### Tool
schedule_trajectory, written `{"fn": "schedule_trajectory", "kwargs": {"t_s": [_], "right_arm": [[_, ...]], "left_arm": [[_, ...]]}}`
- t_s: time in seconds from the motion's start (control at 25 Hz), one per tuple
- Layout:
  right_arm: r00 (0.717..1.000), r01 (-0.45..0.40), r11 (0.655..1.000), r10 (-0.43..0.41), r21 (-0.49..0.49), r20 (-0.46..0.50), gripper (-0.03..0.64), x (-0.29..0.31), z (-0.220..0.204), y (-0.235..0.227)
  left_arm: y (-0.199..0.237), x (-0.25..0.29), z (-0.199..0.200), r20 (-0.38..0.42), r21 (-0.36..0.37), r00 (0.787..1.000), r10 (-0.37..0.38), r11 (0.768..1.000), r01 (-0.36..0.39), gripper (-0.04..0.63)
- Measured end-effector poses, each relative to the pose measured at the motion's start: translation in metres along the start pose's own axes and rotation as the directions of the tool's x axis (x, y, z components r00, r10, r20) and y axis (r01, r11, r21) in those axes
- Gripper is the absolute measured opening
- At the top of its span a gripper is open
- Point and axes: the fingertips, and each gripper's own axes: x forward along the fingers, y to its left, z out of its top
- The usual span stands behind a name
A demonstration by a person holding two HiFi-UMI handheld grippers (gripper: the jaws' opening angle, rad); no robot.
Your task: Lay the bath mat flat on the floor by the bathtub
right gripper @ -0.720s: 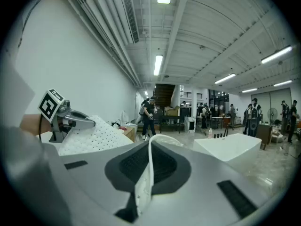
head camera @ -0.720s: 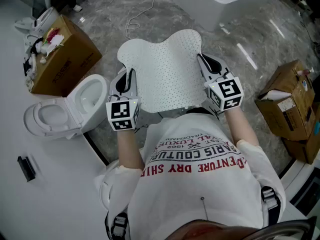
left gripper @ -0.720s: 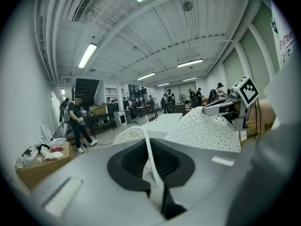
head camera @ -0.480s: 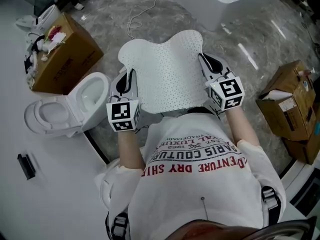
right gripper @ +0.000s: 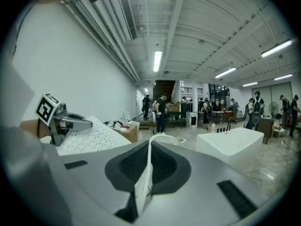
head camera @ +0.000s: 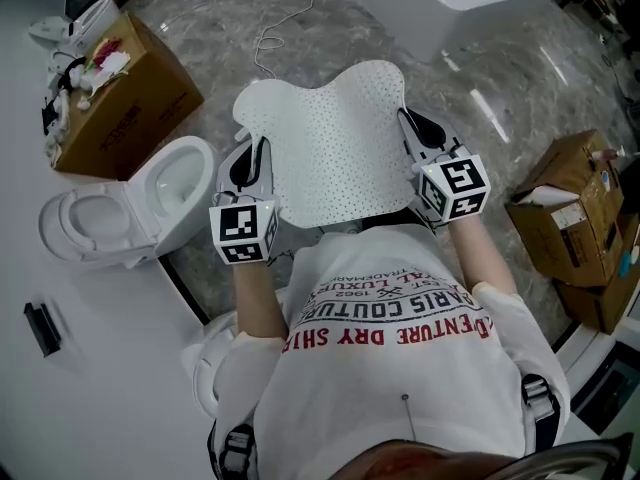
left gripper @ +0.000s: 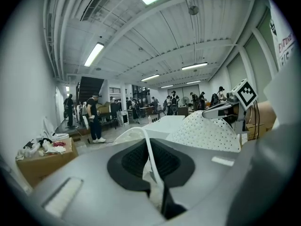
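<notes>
now, bath mat point(head camera: 335, 143) aloft, side edges pinched in left gripper point(head camera: 258, 158) and right gripper point(head camera: 415, 133) fingers point(right gripper: 202, 178)

In the head view the bathtub point(head camera: 450, 3) at one o'clock is cut off by the top edge. A cardboard box point(head camera: 612, 293) at three o'clock runs off the right edge. What lies in the open box point(head camera: 110, 88) at ten o'clock is too small to tell. A white object point(head camera: 205, 368) at seven o'clock is half hidden behind the person's arm. The bath mat point(head camera: 335, 143) hides the floor beneath it. In both gripper views the distant people point(right gripper: 161, 108) are too small to make out.
</notes>
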Motion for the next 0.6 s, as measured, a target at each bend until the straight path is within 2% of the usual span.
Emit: {"fn": "schedule_trajectory", "kwargs": {"t_s": [0.32,0.6], "right_arm": [[0.998,-0.052,0.999,0.052,0.001,-0.037,0.014,0.047,-0.008,-0.017],[0.985,-0.144,0.990,0.144,0.002,-0.096,0.014,0.134,-0.009,-0.050]], "left_arm": [[0.021,0.033,-0.015,-0.030,-0.050,0.999,0.032,0.998,-0.033,0.020],[0.057,0.096,-0.011,-0.074,-0.068,0.994,0.083,0.994,-0.088,0.020]]}}
